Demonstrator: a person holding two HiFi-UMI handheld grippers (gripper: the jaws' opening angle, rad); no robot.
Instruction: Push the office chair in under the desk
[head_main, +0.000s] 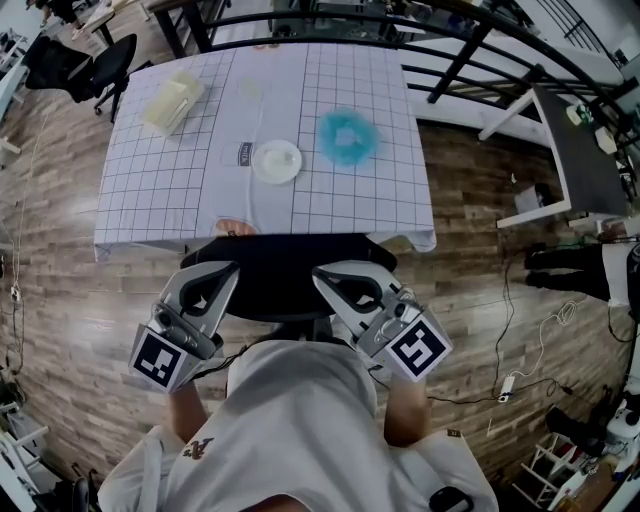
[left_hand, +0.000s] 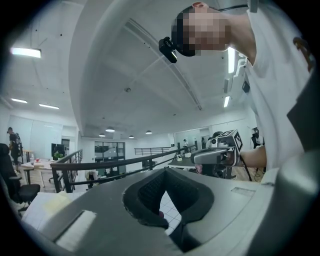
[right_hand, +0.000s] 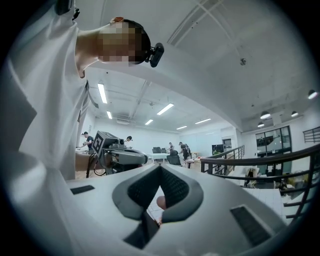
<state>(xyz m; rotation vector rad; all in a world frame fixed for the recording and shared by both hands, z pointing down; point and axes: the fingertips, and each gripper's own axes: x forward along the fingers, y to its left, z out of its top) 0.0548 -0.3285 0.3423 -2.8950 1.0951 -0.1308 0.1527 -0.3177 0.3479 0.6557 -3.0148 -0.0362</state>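
Observation:
A black office chair stands at the desk's near edge, its front part hidden under the desk, which wears a white grid-lined cloth. My left gripper is shut and empty, its tip at the left of the chair's backrest. My right gripper is also shut and empty, its tip at the backrest's right. Whether the tips press on the chair I cannot tell. In the left gripper view the closed left gripper points up, with the right gripper beside it. The right gripper view shows the closed right gripper and the left gripper.
On the desk sit a white dish, a blue fluffy object and a pale box. Another black chair stands at the far left. A dark railing runs behind the desk. Cables lie on the wooden floor at right.

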